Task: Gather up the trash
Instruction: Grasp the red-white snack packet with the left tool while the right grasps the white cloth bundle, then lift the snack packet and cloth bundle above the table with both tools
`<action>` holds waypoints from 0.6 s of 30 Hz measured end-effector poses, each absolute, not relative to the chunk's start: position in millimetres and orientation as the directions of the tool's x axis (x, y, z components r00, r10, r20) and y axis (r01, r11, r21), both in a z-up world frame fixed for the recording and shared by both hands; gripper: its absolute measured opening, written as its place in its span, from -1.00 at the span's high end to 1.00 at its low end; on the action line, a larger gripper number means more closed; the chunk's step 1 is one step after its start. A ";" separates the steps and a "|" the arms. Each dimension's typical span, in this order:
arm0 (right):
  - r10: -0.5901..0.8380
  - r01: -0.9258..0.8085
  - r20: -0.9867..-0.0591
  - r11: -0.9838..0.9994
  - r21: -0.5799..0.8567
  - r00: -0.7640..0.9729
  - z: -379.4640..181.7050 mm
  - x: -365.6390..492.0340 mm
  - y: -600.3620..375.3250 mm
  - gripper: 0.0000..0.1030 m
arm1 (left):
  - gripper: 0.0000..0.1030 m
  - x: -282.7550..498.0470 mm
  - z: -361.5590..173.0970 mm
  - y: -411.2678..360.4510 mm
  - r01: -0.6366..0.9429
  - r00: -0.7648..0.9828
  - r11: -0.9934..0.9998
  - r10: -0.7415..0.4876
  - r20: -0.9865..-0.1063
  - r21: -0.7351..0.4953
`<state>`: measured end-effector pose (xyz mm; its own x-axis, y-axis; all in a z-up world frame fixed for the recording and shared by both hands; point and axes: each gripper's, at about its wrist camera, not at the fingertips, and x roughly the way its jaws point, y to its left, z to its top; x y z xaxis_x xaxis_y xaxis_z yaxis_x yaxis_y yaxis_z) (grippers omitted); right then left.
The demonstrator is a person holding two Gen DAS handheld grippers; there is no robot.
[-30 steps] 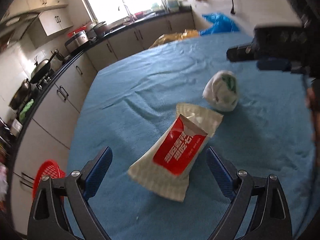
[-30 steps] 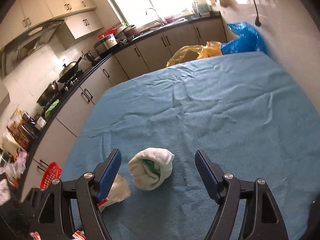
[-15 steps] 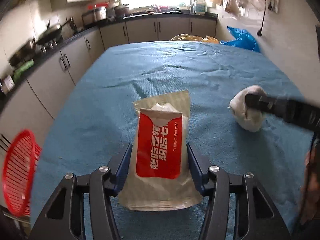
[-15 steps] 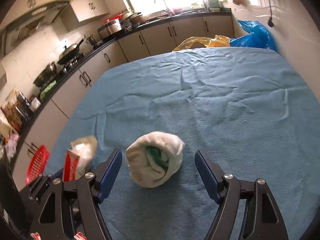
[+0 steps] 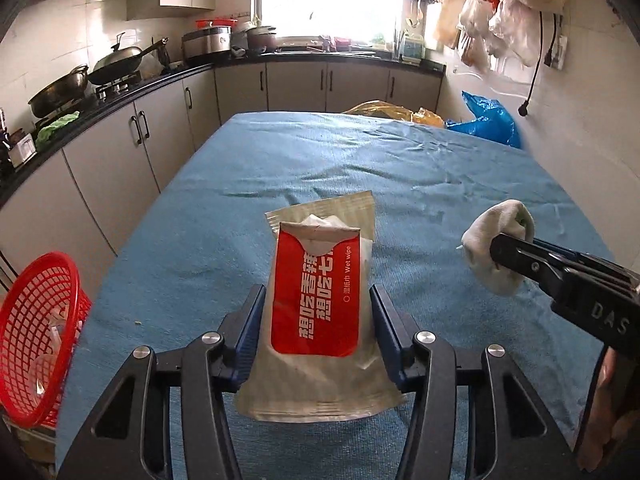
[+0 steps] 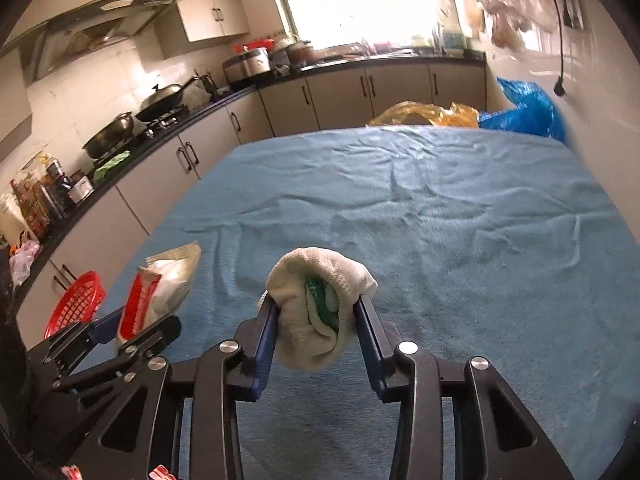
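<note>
Wet-wipe packet [image 5: 320, 304] at centre, now pinched between closing left gripper [image 5: 318, 332] pads, a second ago loose between wide jaws. Balled white cloth wad [image 6: 320, 312] likewise squeezed by closing right gripper [image 6: 316, 328], jaws narrowed from wide. Both pieces secured, probably ready for lifting. Red mesh basket [image 5: 36, 336] at 9 o'clock, past blue tablecloth [image 5: 400, 168] edge; open cloth toward 12.

Home kitchen: cabinets [image 5: 168, 128], wok [image 5: 120, 65], rice cooker [image 6: 248, 65].
</note>
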<state>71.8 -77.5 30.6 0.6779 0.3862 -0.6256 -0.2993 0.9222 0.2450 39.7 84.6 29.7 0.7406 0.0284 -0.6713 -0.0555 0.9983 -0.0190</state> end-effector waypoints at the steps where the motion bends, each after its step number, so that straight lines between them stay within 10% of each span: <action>1: 0.390 -0.305 -0.622 0.920 0.244 0.679 31.8 70.2 -76.3 0.19 | 0.02 39.1 30.3 84.7 -0.058 0.743 0.998 0.032 -0.668 -0.017; 18: 0.417 -0.339 -0.604 0.908 0.245 0.680 36.4 64.7 -74.1 0.19 | 0.02 39.3 33.4 86.7 -0.072 0.755 0.997 0.049 -0.654 -0.009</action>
<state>64.7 -74.1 36.4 0.6795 0.4166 -0.6039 -0.3388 0.9083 0.2454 39.3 86.7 33.4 0.7550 0.0490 -0.6539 -0.0721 0.9974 -0.0085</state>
